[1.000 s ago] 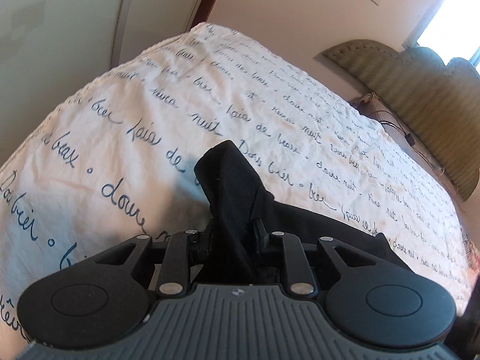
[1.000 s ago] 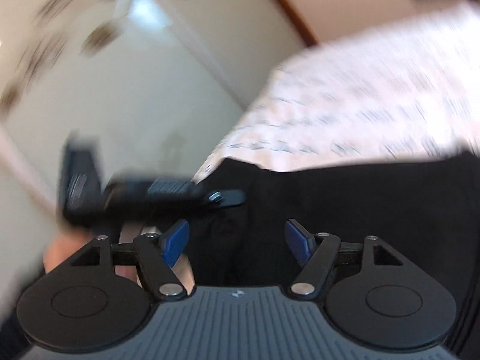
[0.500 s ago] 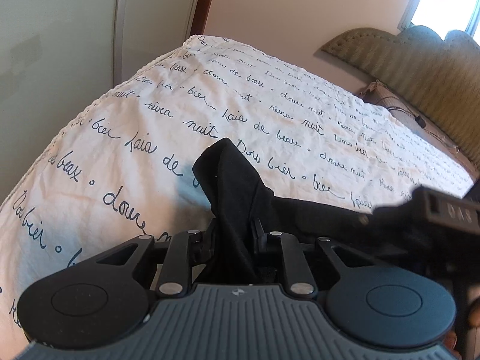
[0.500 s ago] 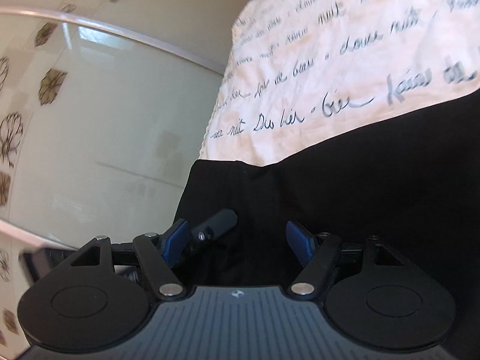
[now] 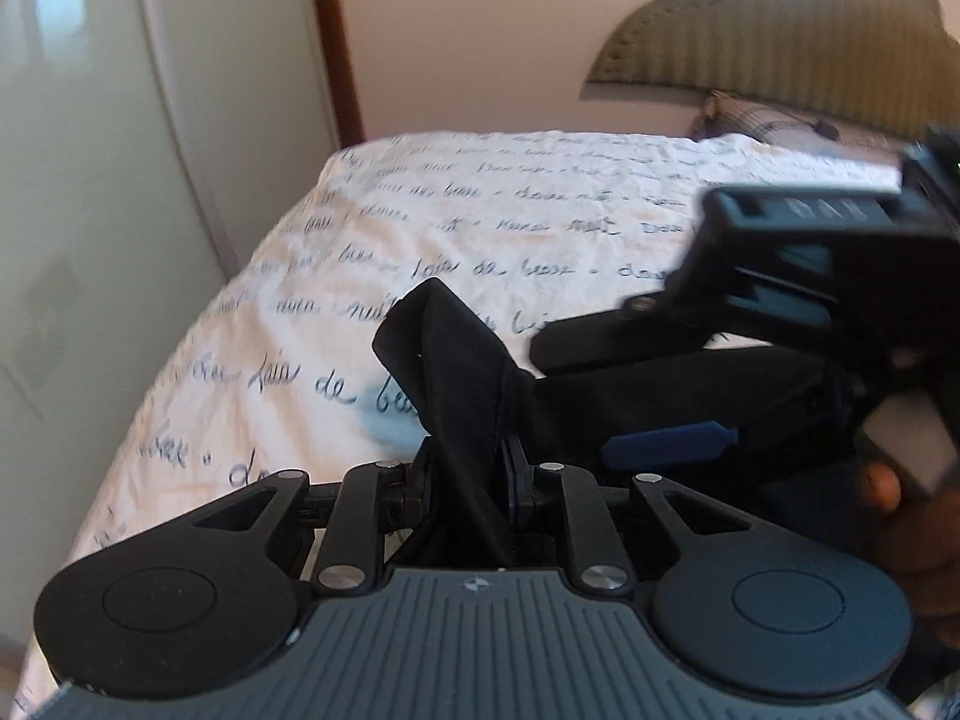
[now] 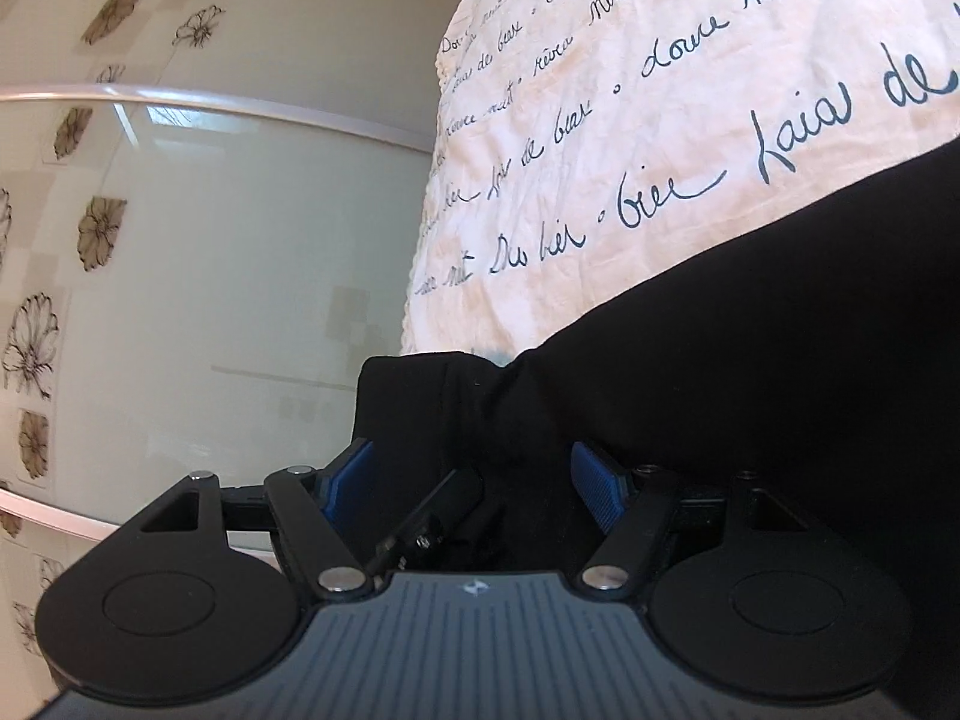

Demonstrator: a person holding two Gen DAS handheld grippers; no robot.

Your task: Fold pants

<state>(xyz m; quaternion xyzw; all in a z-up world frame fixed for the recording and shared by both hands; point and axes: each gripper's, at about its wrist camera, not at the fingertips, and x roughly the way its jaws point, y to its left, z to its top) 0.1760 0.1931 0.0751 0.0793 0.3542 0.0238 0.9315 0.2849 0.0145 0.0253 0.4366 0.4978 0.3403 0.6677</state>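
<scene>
Black pants (image 5: 690,384) lie on a white bedspread (image 5: 480,210) printed with blue script. My left gripper (image 5: 465,474) is shut on a bunched corner of the pants (image 5: 456,360), which sticks up above its jaws. My right gripper (image 5: 624,390) reaches in from the right, just beside it. In the right wrist view, the right gripper (image 6: 474,480) stands wide with its jaws opening. The pants (image 6: 750,390) fill the gap between its blue pads (image 6: 351,480), which do not press on the cloth. One left finger (image 6: 432,510) pokes in between them.
The bedspread (image 6: 600,120) ends at the bed's left edge, next to a frosted sliding door (image 6: 240,300) with flower-patterned panels. A padded headboard (image 5: 780,42) stands at the far end. A hand (image 5: 882,486) holds the right gripper at the right edge.
The right gripper has come down and in from the right, close beside the left one, with the pants' corner between its jaws. The left gripper has rolled and shifted, still holding the fabric.
</scene>
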